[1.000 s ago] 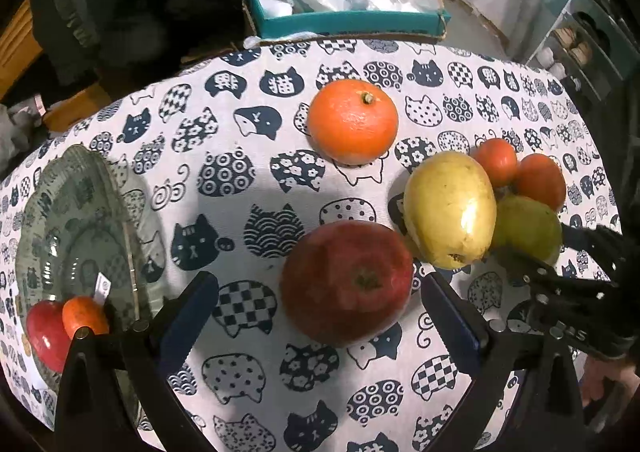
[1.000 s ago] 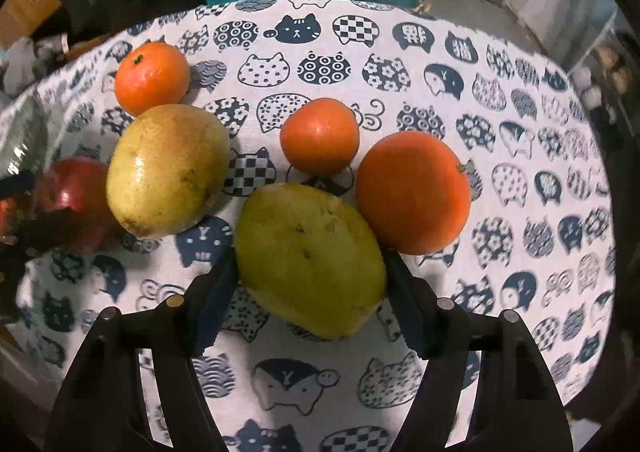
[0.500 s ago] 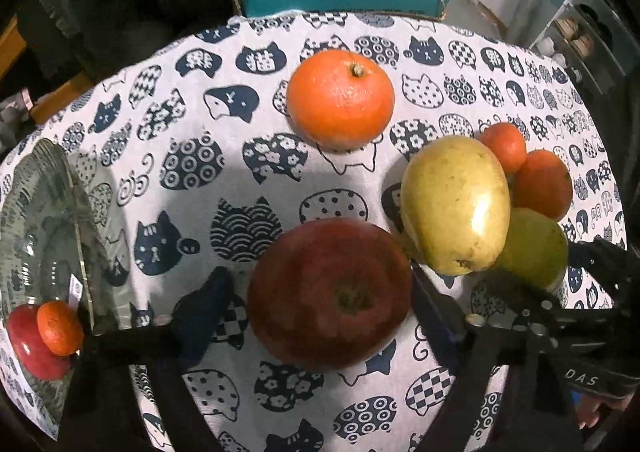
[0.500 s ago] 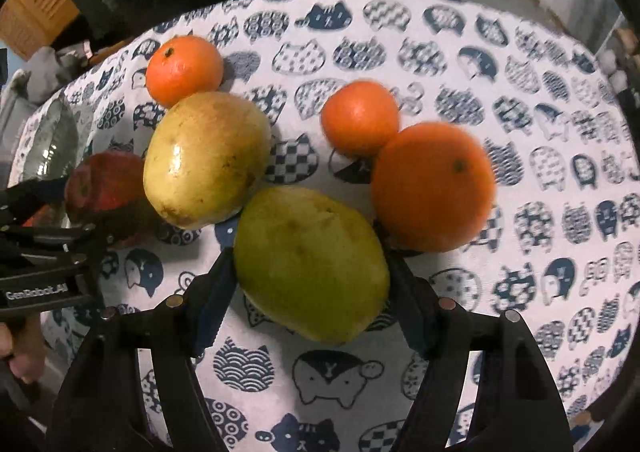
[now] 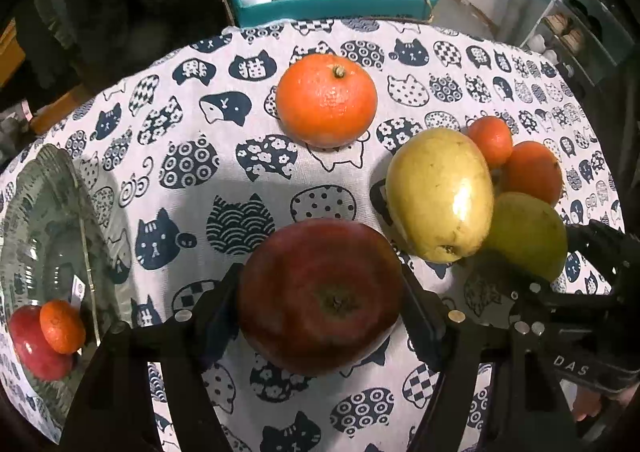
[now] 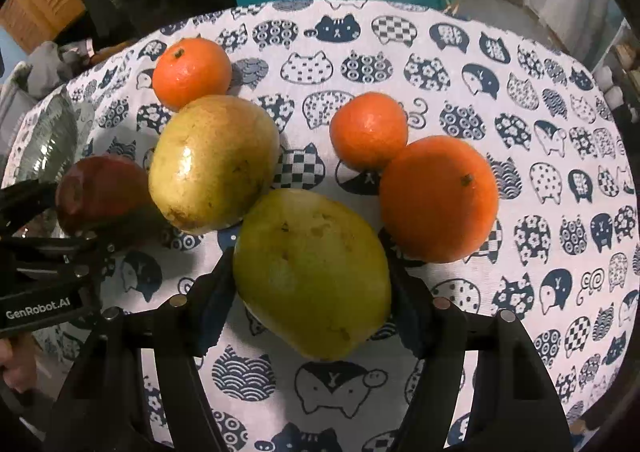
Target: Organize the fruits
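My left gripper (image 5: 320, 306) is shut on a dark red apple (image 5: 320, 294), both pads against its sides. My right gripper (image 6: 310, 288) is shut on a green mango (image 6: 312, 272), also seen in the left wrist view (image 5: 526, 234). A yellow mango (image 6: 214, 164) lies between them, touching the green mango. An orange (image 6: 438, 198) and a small tangerine (image 6: 368, 130) sit right of the green mango. Another orange (image 5: 326, 100) lies further back. A glass bowl (image 5: 44, 212) at the left holds a red apple (image 5: 30, 348) and a tangerine (image 5: 62, 326).
A cat-print cloth (image 5: 192, 156) covers the round table. A teal box (image 5: 332, 6) with plastic bags stands beyond the far edge. Shelves (image 5: 576, 32) are at the far right. Dark clothing hangs at the back left.
My left gripper moved forward around the red apple and shut on it. My right gripper stayed shut on the green mango and shifted it slightly against its neighbours.
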